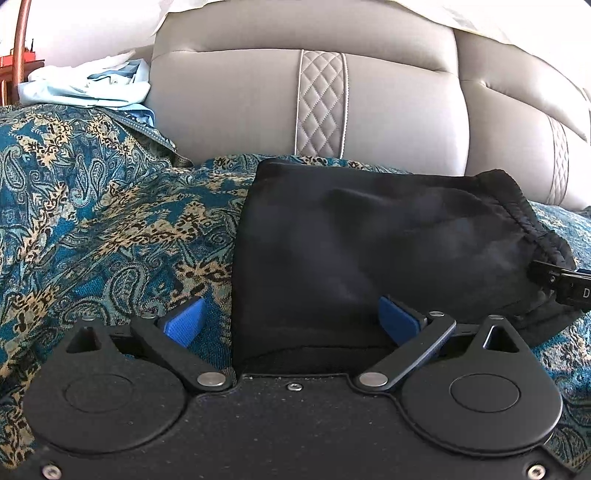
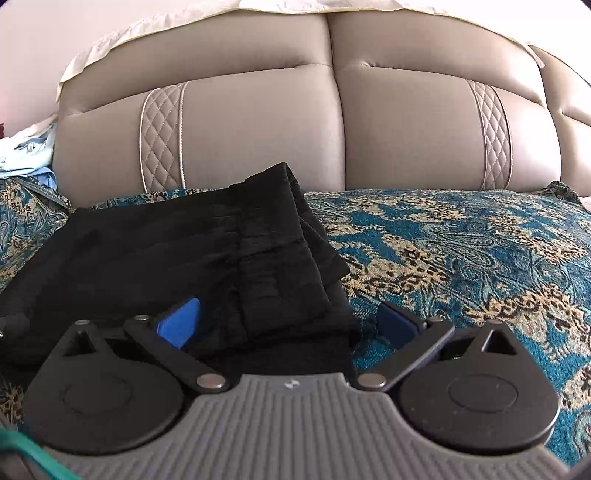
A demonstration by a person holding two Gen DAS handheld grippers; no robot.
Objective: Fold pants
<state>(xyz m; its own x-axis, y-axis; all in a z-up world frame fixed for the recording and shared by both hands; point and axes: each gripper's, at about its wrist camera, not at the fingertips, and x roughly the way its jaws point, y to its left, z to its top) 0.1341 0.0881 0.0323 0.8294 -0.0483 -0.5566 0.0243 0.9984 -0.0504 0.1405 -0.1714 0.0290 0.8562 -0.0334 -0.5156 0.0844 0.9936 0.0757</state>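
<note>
The left tongs (image 1: 291, 319) stand spread wide, gripping nothing. The folded black pants (image 1: 369, 243) lie between and just ahead of them: the left blue pad (image 1: 184, 321) sits over the bedspread (image 1: 92, 221), just outside the pants' left edge, and the right blue pad (image 1: 399, 317) sits over the dark cloth. Whether either pad touches the fabric cannot be told.

The right tongs (image 2: 288, 321) are likewise wide open and hold nothing. Here the pants (image 2: 166, 251) fill the space ahead and to the left; the left pad (image 2: 179, 323) lies over the cloth, and the right pad (image 2: 397, 323) is over the bedspread (image 2: 461, 251), just past the pants' right edge. The gathered waistband (image 2: 280, 206) rises in a ridge ahead of these tongs, with folded layers stepping down to its right.

In the left view, the tip of the right tongs (image 1: 565, 284) shows at the far right edge, against the waistband end of the pants.

No container shows in either view.

Beyond the pants, the teal and gold paisley bedspread runs to a padded beige headboard (image 1: 258, 103) with quilted strips. Far left of the left tongs, a heap of pale blue and white clothes (image 1: 88, 85) lies on the bedspread beside the headboard. A cream cloth (image 2: 155, 29) drapes over the headboard's top.
</note>
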